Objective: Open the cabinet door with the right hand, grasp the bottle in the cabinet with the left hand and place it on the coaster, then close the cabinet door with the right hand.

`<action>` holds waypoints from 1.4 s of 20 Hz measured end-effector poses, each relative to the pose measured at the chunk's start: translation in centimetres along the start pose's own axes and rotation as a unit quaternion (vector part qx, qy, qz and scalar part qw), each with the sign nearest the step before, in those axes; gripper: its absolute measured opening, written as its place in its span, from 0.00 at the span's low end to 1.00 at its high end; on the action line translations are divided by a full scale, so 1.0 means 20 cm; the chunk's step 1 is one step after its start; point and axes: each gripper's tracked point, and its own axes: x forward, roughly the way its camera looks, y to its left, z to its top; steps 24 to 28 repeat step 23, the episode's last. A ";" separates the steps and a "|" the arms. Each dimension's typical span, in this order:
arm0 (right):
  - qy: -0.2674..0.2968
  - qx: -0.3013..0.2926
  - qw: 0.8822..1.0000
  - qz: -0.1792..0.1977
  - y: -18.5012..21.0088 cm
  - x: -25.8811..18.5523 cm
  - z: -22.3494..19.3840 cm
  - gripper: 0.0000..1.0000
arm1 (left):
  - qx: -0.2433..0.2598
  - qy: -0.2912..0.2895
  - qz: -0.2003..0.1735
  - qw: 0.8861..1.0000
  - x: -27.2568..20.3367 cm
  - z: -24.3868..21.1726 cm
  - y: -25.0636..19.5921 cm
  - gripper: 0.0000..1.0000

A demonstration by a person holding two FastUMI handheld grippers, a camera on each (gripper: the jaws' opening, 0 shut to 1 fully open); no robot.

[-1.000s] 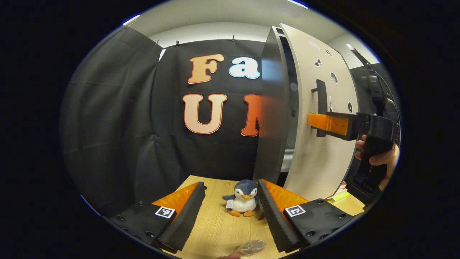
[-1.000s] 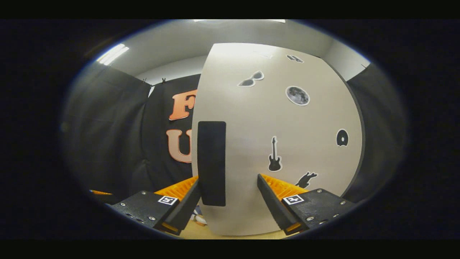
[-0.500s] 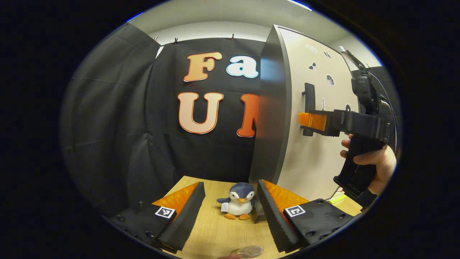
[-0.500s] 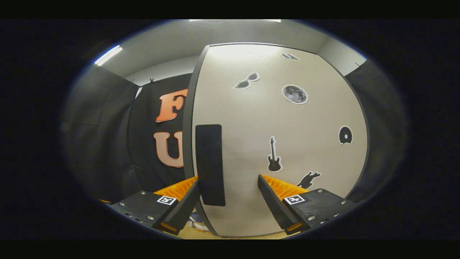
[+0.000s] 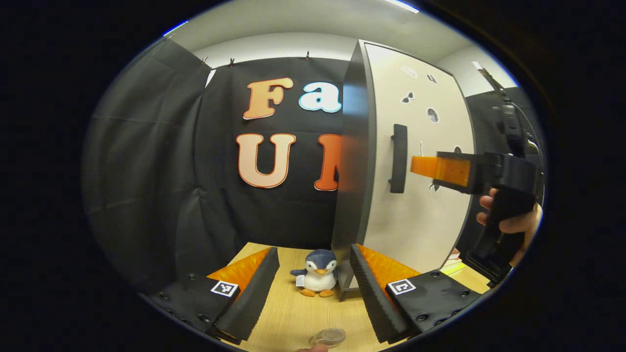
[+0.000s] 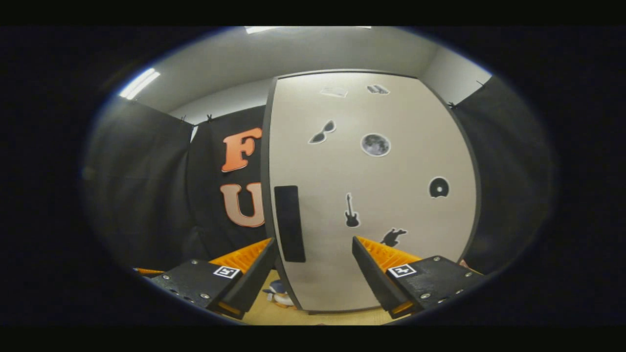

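Wooden tabletop (image 5: 298,313) carries a penguin toy (image 5: 315,279) beside the cabinet door (image 6: 371,195), door flush shut; right gripper (image 6: 313,266) spread wide just off its handle (image 6: 289,223), left gripper (image 5: 313,288) released over the table

Black cloth (image 5: 146,161) is hung as the booth's wall ahead of the tool and to its left, clipped along the top edge. A pale wall (image 5: 274,44) and a grey ceiling (image 6: 293,49) are seen above it, with a strip light (image 6: 139,83) up and to the left. A light wooden bench (image 5: 303,313) is spread below the tool
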 end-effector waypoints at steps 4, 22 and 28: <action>0.014 -0.001 1.000 -0.023 -0.17 -0.44 0.05 0.94 | 0.004 -0.010 -0.023 1.000 -0.18 0.09 -0.22 0.95; 0.004 -0.049 0.998 -0.037 -0.37 -1.28 0.26 0.94 | 0.003 -0.036 -0.002 0.999 -0.76 0.26 -0.51 0.95; 0.004 -0.050 0.998 -0.034 -0.37 -1.28 0.27 0.94 | 0.001 -0.037 -0.002 0.999 -0.76 0.26 -0.52 0.95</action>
